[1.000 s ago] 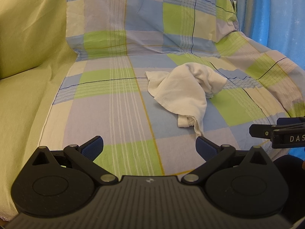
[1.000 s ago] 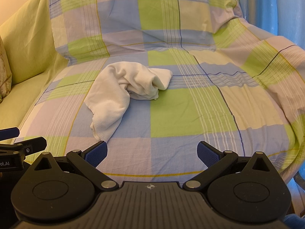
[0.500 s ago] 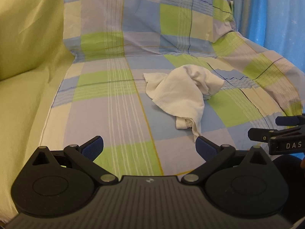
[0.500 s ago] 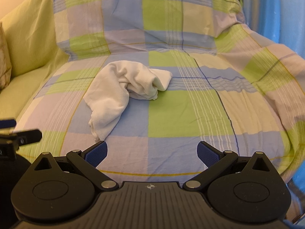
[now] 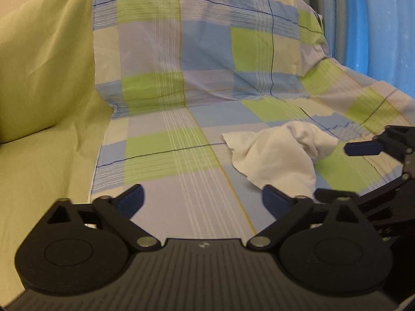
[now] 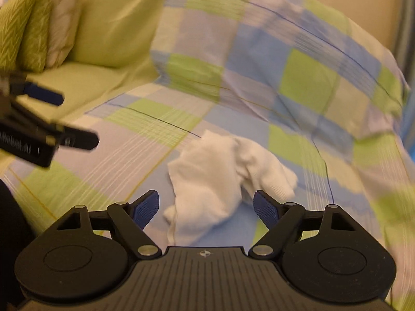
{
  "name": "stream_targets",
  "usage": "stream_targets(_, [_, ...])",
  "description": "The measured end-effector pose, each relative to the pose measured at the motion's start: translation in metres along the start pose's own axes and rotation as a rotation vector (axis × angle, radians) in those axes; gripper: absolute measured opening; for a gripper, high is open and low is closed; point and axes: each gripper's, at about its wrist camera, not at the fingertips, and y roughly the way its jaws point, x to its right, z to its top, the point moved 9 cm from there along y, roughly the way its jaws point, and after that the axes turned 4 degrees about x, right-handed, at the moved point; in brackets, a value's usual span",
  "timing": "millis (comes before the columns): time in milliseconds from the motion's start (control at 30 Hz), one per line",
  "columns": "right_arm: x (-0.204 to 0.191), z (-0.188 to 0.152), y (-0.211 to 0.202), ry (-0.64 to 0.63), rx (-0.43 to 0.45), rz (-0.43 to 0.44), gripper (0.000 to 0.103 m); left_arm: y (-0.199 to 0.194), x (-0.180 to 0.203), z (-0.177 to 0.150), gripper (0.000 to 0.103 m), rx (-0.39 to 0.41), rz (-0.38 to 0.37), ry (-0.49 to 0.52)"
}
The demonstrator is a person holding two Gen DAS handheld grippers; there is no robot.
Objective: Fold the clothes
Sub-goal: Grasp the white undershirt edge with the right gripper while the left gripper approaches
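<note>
The white garment (image 6: 223, 178) lies crumpled in a loose heap on the checked sheet (image 5: 168, 160) that covers the sofa seat, with no part of it yet laid flat. The right gripper (image 6: 206, 207) hovers directly over the near end of the heap, jaws spread wide and empty, its blue pads (image 6: 145, 207) flanking the cloth without touching it. The left gripper (image 5: 202, 199) is also wide open and empty, positioned over bare sheet with the garment ahead and to its right. The fabric appears to be a light ribbed knit: soft, limp and non-fragile, with no stiffness to hold a shape once lifted. Expect it to drape and stretch under its own weight and to cling slightly to the sheet. Grasp at a hem or corner rather than the bunched centre; the narrow tail at the near end is the most accessible edge. A second hold on the flat flap at the far left would allow spreading. Avoid pinching the sheet beneath.
</note>
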Motion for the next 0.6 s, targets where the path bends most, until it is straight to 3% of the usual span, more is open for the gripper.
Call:
stream_targets(33, [-0.003,0.004,0.008,-0.025,0.0,0.003,0.079,0.005,-0.005,0.002,0.079,0.001,-0.007,-0.02])
stream_targets(200, [-0.021,0.012,0.048,-0.192,-0.018,-0.001,0.077,0.033,-0.021,0.006,0.078,0.021,-0.001,-0.106])
stream_targets(267, [-0.032,0.006,0.062,-0.255,-0.052,0.001,0.056,0.042,-0.023,0.005,0.078,0.04,0.002,-0.14])
stream_targets(300, [-0.037,0.001,0.068,-0.284,-0.07,0.0,0.051,0.046,-0.023,0.005,0.078,0.05,0.0,-0.161])
stream_targets(433, [-0.049,-0.019,0.091,-0.412,-0.134,-0.041,0.049,0.059,-0.021,0.002,0.082,0.074,-0.026,-0.224])
stream_targets(533, [-0.047,-0.026,0.097,-0.489,-0.118,-0.077,0.047,0.067,-0.021,-0.004,0.082,0.067,-0.049,-0.273])
stream_targets(600, [-0.041,-0.027,0.1,-0.497,-0.116,-0.092,0.028,0.068,-0.024,-0.006,0.082,0.067,-0.043,-0.293])
